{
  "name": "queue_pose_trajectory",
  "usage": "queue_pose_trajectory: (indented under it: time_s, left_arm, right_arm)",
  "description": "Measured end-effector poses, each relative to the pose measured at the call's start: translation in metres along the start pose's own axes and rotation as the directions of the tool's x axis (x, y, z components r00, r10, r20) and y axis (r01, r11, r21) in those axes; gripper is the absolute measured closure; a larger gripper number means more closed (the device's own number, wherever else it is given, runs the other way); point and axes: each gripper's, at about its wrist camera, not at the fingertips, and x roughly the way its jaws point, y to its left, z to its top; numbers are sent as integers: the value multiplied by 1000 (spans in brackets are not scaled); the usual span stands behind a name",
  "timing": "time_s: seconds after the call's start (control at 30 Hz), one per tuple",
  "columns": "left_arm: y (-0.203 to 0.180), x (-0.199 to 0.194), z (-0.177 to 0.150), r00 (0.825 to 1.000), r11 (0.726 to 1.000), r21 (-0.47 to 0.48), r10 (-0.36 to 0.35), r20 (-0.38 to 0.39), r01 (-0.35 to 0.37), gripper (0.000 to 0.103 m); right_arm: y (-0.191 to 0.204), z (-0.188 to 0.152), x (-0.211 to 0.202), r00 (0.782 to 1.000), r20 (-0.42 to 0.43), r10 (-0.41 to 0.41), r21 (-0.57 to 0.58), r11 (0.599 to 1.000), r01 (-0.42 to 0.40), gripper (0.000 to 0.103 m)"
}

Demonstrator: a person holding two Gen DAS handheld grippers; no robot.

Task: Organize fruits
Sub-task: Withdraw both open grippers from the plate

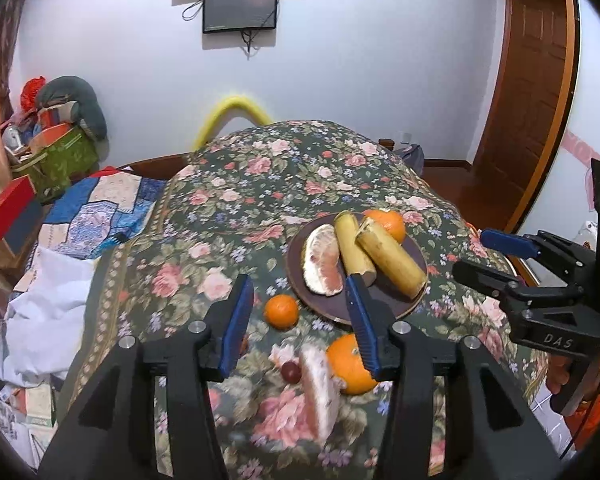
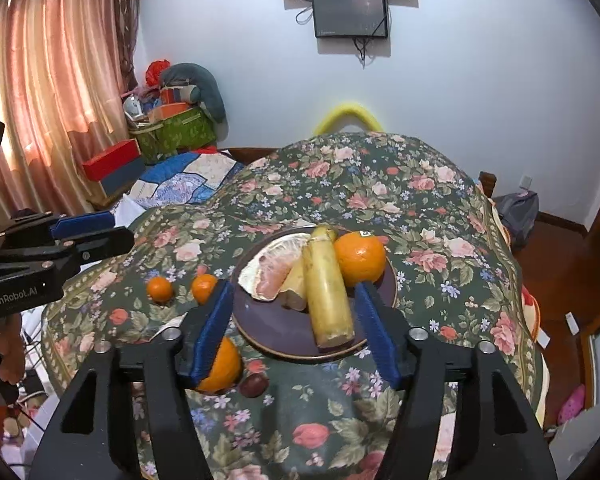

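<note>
A dark plate (image 1: 380, 304) (image 2: 272, 328) on the floral cloth carries a peeled pomelo segment (image 1: 322, 260) (image 2: 270, 272), two banana pieces (image 1: 392, 258) (image 2: 328, 292) and an orange (image 1: 386, 224) (image 2: 360, 258). Loose on the cloth lie a small tangerine (image 1: 281, 311), a big orange (image 1: 350, 364) (image 2: 220, 364), a pomelo wedge (image 1: 320, 388) and a dark grape (image 1: 291, 372) (image 2: 254, 384). My left gripper (image 1: 300, 320) hangs open and empty above the loose fruit. Over the plate's near side my right gripper (image 2: 296, 330) is open, gripping nothing.
The cloth-covered table (image 2: 420, 208) drops off on all sides. A second small tangerine (image 2: 159, 289) lies left of the plate. Boxes and a green basket (image 2: 180, 132) crowd the back left by the curtain. A wooden door (image 1: 536, 92) stands at the right.
</note>
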Motion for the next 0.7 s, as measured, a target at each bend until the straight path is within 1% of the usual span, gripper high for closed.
queue_pose_trajectory:
  time_s: [0.13,0.23,0.5,0.7]
  left_arm:
    - [10,-11,-12,1000,1000,-11,16,-5,-16,45]
    - [17,-16,-22,999,999,-11,36,-8,-36,42]
    - [32,-13,-49,998,999,-22,42,-52,-43,39]
    - [44,1,-65,995,998,-41,44,-93,-48,39]
  right_arm:
    - [9,-5,-2,1000,-9,14,1,1000,-14,39]
    - [16,-10,1,999,-23,27,1,1000,-27,37]
    - [38,-28,20,994,-94,49,-26,998,-52,37]
    - [51,-42,46,983,-168,72,-43,996,-80,37]
